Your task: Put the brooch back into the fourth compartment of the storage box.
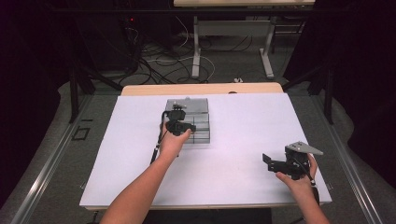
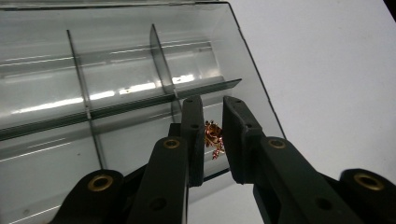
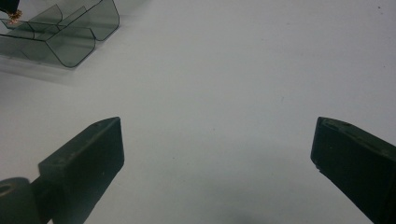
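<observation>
The compartment box (image 2: 140, 70) is showing as smoky, see-through plastic — glossy, catching bright streaks. The small trinket (image 2: 213, 135) is glinting like coppery metal. The table sheet (image 1: 243, 140) is looking matt and smooth — the left gripper (image 2: 212, 128) matt black plastic with brassy rivets.

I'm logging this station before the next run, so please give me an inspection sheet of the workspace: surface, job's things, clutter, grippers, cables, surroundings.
Surface: white sheet covering a wooden table, clean.
Job's things: clear divided plastic box on the sheet; small gold-coloured ornament between the jaws, above the box's corner compartment.
Clutter: nothing seen.
Grippers: left hand-held gripper shut on the ornament over the box; right hand-held gripper open, held low over bare sheet, apart from the box.
Cables: black cable trailing from the left one; loose cables on the floor beyond the table.
Surroundings: dark room, table legs behind.
</observation>
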Demonstrator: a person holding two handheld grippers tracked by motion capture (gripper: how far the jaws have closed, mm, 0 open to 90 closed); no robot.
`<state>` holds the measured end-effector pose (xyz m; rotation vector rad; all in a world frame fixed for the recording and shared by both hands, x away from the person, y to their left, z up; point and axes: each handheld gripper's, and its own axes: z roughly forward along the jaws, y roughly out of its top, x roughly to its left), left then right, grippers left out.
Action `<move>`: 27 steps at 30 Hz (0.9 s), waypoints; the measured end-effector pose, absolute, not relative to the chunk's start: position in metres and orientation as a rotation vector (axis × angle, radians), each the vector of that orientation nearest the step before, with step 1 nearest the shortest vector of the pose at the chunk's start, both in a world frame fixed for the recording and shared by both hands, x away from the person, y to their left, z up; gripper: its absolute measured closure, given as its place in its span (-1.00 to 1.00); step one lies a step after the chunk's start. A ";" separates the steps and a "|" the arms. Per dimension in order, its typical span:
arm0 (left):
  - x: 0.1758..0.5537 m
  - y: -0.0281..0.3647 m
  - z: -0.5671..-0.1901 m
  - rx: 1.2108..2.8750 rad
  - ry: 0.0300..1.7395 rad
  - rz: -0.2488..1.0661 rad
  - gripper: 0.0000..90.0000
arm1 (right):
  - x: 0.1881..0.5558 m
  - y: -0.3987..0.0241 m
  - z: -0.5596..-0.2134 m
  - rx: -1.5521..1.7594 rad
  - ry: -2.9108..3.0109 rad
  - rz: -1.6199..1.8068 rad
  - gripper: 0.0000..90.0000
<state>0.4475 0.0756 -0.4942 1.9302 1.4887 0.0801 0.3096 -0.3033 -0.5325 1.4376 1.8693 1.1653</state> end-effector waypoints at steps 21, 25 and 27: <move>0.448 0.112 -0.498 1.874 1.556 0.100 0.75 | 0.315 -0.299 -0.533 1.419 1.899 1.171 -0.95; 0.448 0.117 -0.498 1.866 1.565 0.103 0.75 | 0.315 -0.297 -0.533 1.426 1.901 1.173 -0.95; 0.448 0.121 -0.499 1.862 1.576 0.106 0.75 | 0.315 -0.296 -0.533 1.430 1.892 1.173 -0.95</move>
